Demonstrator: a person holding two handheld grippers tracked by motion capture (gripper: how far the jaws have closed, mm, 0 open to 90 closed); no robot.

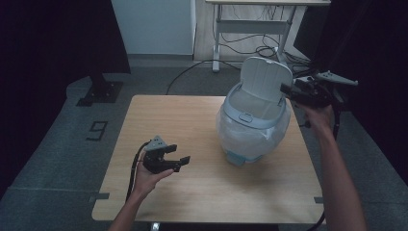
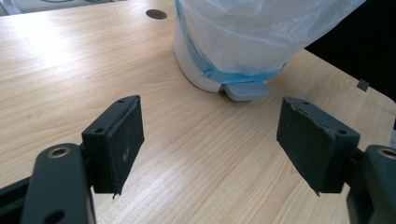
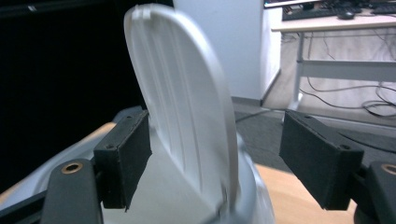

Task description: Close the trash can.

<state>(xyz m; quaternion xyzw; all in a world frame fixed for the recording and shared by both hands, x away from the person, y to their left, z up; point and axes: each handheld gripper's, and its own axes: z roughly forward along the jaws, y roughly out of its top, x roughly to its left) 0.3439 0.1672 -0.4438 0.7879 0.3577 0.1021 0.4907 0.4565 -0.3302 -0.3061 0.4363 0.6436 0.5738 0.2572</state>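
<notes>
The bin (image 1: 252, 122) stands on the table (image 1: 192, 192), right of centre, its lid (image 1: 264, 77) upright behind.

Black tongs (image 1: 180, 161); grey three-cornered plates

- The upright, pale grey plastic lid (image 3: 187, 107) of the bin is blurred in the right gripper view, its base cut off by the bottom edge.
- The translucent white plastic bag liner (image 2: 261, 32) is cropped at the top in the left gripper view.

Raised lid (image 3: 187, 107) stands between right jaws; left tabletop (image 1: 159, 115) free.
</notes>
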